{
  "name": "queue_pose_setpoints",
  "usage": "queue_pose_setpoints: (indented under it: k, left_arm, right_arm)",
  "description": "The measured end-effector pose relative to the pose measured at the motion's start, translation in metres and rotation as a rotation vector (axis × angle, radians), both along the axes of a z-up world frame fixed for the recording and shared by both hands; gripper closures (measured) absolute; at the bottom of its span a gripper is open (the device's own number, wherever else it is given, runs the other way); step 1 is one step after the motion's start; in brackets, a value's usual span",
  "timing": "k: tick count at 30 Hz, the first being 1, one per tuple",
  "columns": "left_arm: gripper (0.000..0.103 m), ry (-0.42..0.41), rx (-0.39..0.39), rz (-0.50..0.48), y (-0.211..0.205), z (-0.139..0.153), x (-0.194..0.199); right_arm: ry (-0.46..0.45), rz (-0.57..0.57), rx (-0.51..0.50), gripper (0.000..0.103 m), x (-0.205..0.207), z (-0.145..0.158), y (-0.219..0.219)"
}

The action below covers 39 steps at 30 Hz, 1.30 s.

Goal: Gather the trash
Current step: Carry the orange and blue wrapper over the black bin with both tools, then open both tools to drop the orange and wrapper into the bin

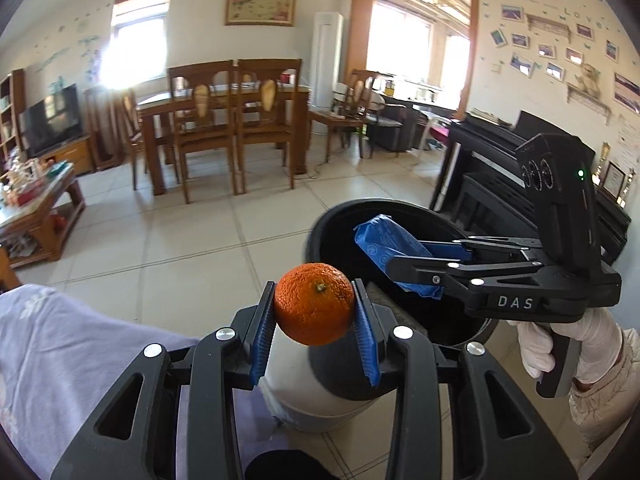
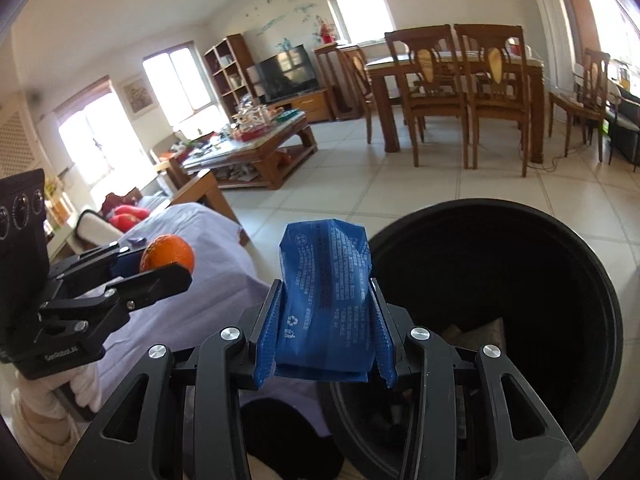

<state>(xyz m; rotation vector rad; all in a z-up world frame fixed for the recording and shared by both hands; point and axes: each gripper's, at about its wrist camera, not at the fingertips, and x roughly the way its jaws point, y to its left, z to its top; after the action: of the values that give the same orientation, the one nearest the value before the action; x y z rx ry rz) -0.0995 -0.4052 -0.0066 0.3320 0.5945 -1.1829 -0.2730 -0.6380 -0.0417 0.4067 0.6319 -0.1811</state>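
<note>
Your left tongs (image 1: 315,311) are clamped on an orange mandarin (image 1: 314,303), blue pads pressed to both its sides, holding it in the air just beside the near rim of the black trash bin (image 2: 592,264), over the edge of the lilac-covered sofa (image 1: 72,344). Your right tongs (image 2: 325,330) are closed partway on a crumpled blue plastic wrapper (image 2: 324,280), which hangs above the bin's left rim; the bin stands on the tiled floor (image 1: 200,240).

Bright daylight floods through the white-framed windows (image 1: 138,52), blowing them out with glare; fisheye distortion bends both views, and dark vignetting rounds every corner.
</note>
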Motion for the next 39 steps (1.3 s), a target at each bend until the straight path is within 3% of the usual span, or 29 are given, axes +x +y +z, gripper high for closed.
queue_pose_setpoints:
  k: [12,19,31,39]
  left_arm:
    - [0.067,0.051,0.040,-0.146,-0.080,-0.036,-0.028]
    - [0.067,0.058,0.081,-0.160,-0.091,-0.053,-0.032]
    - [0.065,0.065,0.116,-0.167,-0.097,-0.063,-0.034]
    - [0.061,0.065,0.118,-0.159,-0.098,-0.061,-0.035]
  right_arm:
    - [0.051,-0.151,0.008,0.062,-0.065,-0.037,-0.066]
    - [0.075,-0.181,0.036,0.062,-0.076,-0.059,-0.083]
    - [0.094,-0.185,0.057,0.061,-0.072,-0.069,-0.090]
    - [0.097,-0.218,0.064,0.042,-0.065,-0.063,-0.084]
